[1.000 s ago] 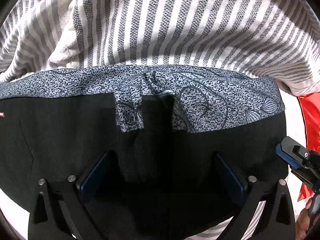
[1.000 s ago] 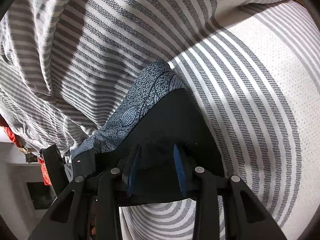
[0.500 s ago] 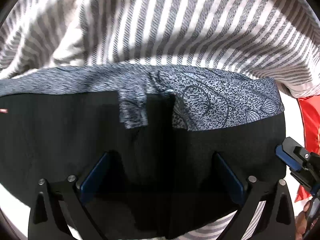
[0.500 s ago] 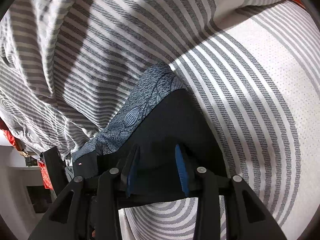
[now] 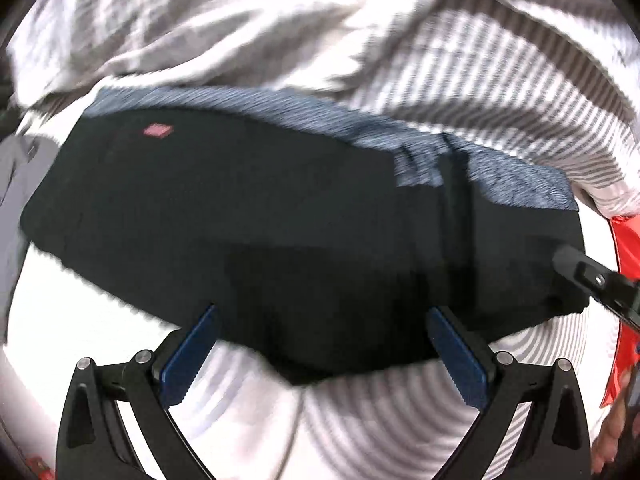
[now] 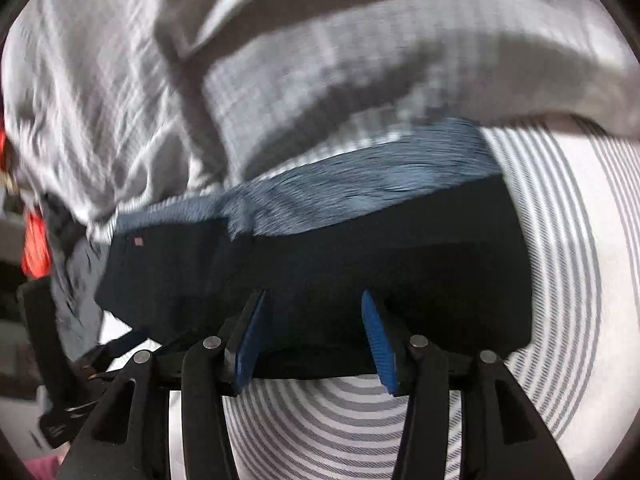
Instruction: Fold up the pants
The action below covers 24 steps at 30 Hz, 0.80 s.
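The black pants [image 5: 304,232] lie folded on a grey-and-white striped bedspread [image 5: 400,420], with a blue-grey patterned inner band [image 5: 512,184] along their far edge and a small red tag [image 5: 158,131]. My left gripper [image 5: 326,344] is open, its blue pads at the near edge of the pants with no cloth between them. In the right wrist view the pants [image 6: 360,264] fill the middle. My right gripper [image 6: 316,340] is open, its pads over the near fold. Both views are motion-blurred.
A rumpled striped blanket [image 5: 280,24] is heaped beyond the pants, also in the right wrist view [image 6: 280,60]. A red object [image 5: 628,236] sits at the right edge. The right gripper's tip [image 5: 588,276] shows at the right edge of the pants.
Both grippers have pulled back and swung; the pants now lie flat and farther off. The right gripper's pads have spread and let go of the black cloth. The left stays open.
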Tool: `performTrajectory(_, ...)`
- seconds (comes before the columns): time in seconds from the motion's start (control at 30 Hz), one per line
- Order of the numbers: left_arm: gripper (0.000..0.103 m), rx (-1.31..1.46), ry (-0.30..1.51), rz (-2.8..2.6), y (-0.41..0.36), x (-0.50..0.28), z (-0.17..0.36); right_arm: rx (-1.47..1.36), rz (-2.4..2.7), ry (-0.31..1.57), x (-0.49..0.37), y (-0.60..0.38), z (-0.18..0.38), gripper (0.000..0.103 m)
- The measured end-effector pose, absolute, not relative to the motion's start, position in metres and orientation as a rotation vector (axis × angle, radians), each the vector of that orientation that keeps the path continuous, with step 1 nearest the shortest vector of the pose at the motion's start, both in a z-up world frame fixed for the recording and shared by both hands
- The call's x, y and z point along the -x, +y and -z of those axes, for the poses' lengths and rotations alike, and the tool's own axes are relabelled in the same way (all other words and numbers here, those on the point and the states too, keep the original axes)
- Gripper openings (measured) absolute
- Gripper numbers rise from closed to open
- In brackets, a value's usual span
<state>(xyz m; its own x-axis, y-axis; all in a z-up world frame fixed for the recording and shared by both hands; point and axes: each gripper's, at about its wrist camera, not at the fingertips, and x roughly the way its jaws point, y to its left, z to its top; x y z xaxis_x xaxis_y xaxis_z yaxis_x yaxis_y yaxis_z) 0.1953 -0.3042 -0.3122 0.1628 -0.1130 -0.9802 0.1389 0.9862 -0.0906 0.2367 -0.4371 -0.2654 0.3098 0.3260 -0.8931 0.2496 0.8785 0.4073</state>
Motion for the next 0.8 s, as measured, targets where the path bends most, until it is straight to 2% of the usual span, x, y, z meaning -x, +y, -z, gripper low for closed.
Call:
performTrajectory(0.17, 0.103, 0.066, 1.418, 0.088, -0.263, -0.181, 0.312, -0.425, -0.043, 1.388, -0.252, -0.404, 0.298, 0.063)
performTrajectory(0.23, 0.103, 0.108, 1.418, 0.054, -0.249, -0.176, 0.314, -0.46, -0.057, 1.36, -0.25, -0.407, 0.301, 0.074)
performTrajectory(0.67, 0.103, 0.227, 1.386, -0.044, -0.184, -0.18, 0.316, -0.405, -0.073, 1.4, -0.254, -0.391, 0.304, 0.087)
performTrajectory(0.73, 0.103, 0.247, 1.38, -0.056, -0.173, -0.184, 0.317, -0.393, -0.103, 1.414, -0.257, -0.384, 0.307, 0.102)
performTrajectory(0.8, 0.103, 0.271, 1.377, -0.067, -0.162, -0.186, 0.317, -0.348, -0.12, 1.44, -0.261, -0.374, 0.31, 0.103)
